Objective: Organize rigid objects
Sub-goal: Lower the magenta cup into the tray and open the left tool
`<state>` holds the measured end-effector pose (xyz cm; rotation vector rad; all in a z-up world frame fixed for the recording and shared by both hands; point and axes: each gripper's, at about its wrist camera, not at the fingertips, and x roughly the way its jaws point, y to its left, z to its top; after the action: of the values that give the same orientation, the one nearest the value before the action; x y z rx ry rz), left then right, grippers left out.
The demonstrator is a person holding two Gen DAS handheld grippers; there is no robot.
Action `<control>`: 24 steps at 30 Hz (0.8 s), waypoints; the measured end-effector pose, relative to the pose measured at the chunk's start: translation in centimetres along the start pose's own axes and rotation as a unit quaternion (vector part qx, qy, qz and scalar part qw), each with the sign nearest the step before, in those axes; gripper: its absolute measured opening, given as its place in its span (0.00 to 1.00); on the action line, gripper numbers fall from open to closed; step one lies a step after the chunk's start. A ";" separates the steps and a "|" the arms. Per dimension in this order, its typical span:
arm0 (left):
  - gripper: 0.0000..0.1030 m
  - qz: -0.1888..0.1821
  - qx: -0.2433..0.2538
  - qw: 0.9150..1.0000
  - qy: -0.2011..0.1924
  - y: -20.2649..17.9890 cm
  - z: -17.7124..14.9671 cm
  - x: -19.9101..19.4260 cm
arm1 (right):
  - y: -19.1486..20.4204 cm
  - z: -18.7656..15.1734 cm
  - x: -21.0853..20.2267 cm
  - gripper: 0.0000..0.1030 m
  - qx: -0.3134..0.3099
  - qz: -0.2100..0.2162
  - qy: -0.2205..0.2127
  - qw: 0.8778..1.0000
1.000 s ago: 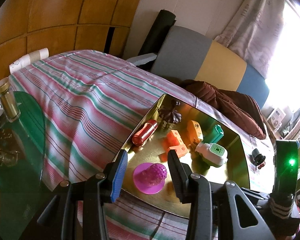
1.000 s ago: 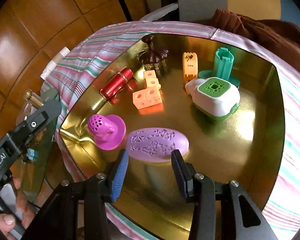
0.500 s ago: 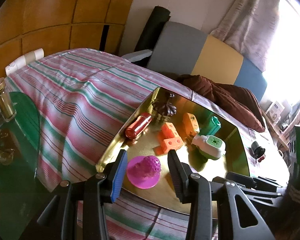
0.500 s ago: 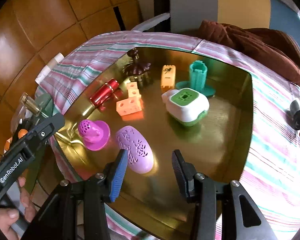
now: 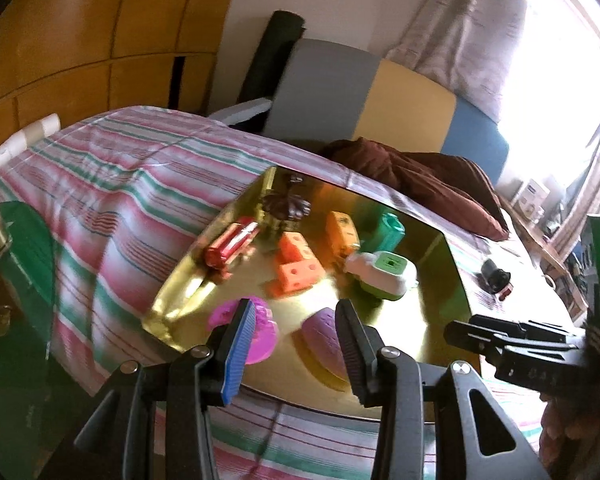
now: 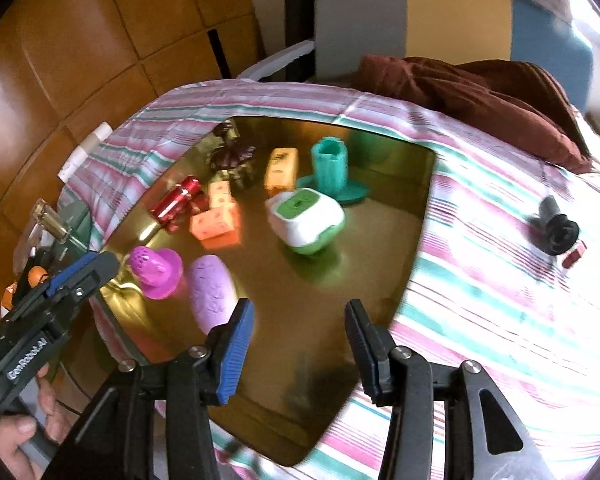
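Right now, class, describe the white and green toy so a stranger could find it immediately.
Find the gold tray on the striped cloth. Near its middle, just in front of the teal cup, sits the white and green toy. It alone is white, with a square green top.

The left gripper (image 5: 292,344) is seen angled downward, its two fingers (image 5: 236,344) parted with an empty gap between them; nothing is gripped. The right gripper (image 6: 298,344) is tilted down more steeply, fingers (image 6: 234,350) spread and likewise empty, with no pad pressed on anything. In the right wrist view the left gripper is seen again at the lower left, its handle wrapped by a hand (image 6: 16,436) with the fingertips curled around the grip. In the left wrist view the right gripper's black body is caught at the right edge, and part of the hand (image 5: 572,432) holding it is glimpsed below.
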<state>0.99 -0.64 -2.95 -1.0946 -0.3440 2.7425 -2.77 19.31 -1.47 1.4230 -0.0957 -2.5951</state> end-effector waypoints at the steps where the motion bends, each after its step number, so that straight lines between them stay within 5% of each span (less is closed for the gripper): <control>1: 0.40 -0.006 0.003 1.000 0.001 -0.4 -0.1 0.0 | -0.6 -0.1 -0.2 0.47 0.001 -0.004 0.001 1.000; 10: 0.40 -0.055 0.062 0.996 0.027 -5.5 -1.0 0.4 | -9.6 -0.6 -1.2 0.48 0.050 -0.068 0.015 0.996; 18: 0.44 -0.084 0.112 0.989 0.039 -10.3 -1.5 0.3 | -21.8 -0.6 -2.5 0.50 0.116 -0.160 0.016 0.980; 24: 0.44 -0.113 0.141 0.982 0.056 -14.5 -1.2 1.2 | -29.2 -1.6 -2.3 0.50 0.177 -0.181 0.013 0.967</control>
<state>1.98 13.73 -0.55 -1.0568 -0.0554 2.4269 -3.91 48.41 -4.60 1.7332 -0.3415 -2.9671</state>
